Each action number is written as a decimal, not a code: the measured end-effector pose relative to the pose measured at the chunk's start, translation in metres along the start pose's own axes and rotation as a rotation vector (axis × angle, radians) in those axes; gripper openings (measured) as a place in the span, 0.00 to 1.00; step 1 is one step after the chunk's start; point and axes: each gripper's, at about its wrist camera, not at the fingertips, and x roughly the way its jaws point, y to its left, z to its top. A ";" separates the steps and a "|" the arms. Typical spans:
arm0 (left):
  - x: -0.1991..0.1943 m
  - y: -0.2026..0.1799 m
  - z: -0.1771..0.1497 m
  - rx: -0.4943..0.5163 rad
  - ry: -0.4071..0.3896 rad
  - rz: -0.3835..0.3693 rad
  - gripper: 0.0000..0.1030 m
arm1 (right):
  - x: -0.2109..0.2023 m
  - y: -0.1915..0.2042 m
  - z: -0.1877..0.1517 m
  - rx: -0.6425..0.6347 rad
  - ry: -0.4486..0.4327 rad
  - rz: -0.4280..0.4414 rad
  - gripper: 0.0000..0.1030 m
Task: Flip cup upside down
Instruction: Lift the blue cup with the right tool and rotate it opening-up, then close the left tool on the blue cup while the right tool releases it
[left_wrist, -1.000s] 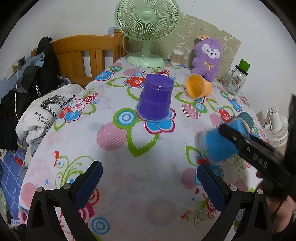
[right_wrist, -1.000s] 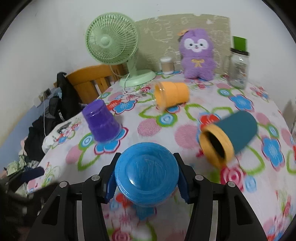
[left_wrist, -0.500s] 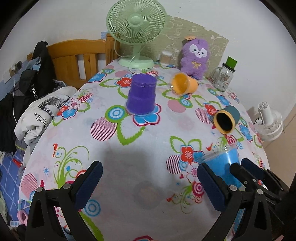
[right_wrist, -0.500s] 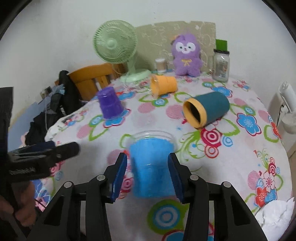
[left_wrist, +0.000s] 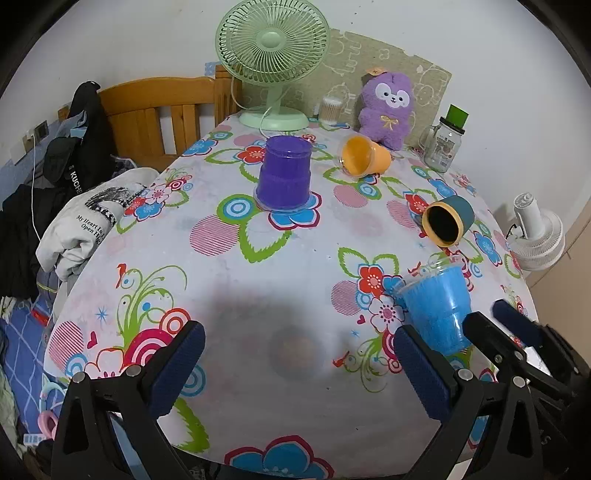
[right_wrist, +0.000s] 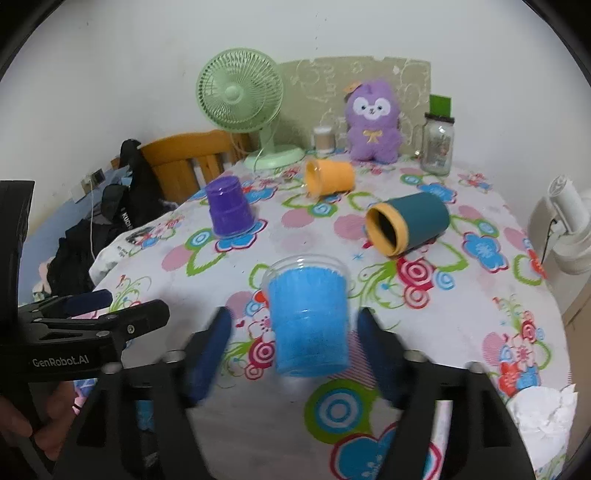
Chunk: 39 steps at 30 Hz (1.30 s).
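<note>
A blue plastic cup (right_wrist: 308, 317) with a clear rim stands between the fingers of my right gripper (right_wrist: 295, 347), rim towards the table's far side. The fingers are blurred and spread apart from its sides. The cup also shows in the left wrist view (left_wrist: 437, 306), with the right gripper (left_wrist: 495, 325) beside it. My left gripper (left_wrist: 295, 365) is open and empty over the table's near edge. A purple cup (left_wrist: 284, 173) stands upside down. An orange cup (left_wrist: 364, 155) and a teal cup (left_wrist: 447, 221) lie on their sides.
The flowered tablecloth (left_wrist: 229, 258) covers the table. At the back stand a green fan (left_wrist: 273, 55), a purple plush toy (left_wrist: 388, 107) and a glass jar (left_wrist: 443, 144). A wooden chair with clothes (left_wrist: 85, 155) is to the left. A white fan (left_wrist: 535, 236) is to the right.
My right gripper turned the blue cup over from bottom-facing-camera and brought it down near the table's front right. Its fingers have now spread away from the cup. The left gripper drew back slightly.
</note>
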 end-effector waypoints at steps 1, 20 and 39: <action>-0.001 -0.001 0.000 0.002 -0.002 -0.001 1.00 | -0.002 -0.001 0.000 -0.005 -0.006 -0.005 0.81; 0.000 -0.041 -0.005 0.068 0.013 -0.031 1.00 | -0.025 -0.041 -0.011 0.047 -0.009 -0.069 0.82; 0.011 -0.093 -0.004 0.139 0.037 -0.039 1.00 | -0.041 -0.107 -0.028 0.208 -0.030 -0.089 0.90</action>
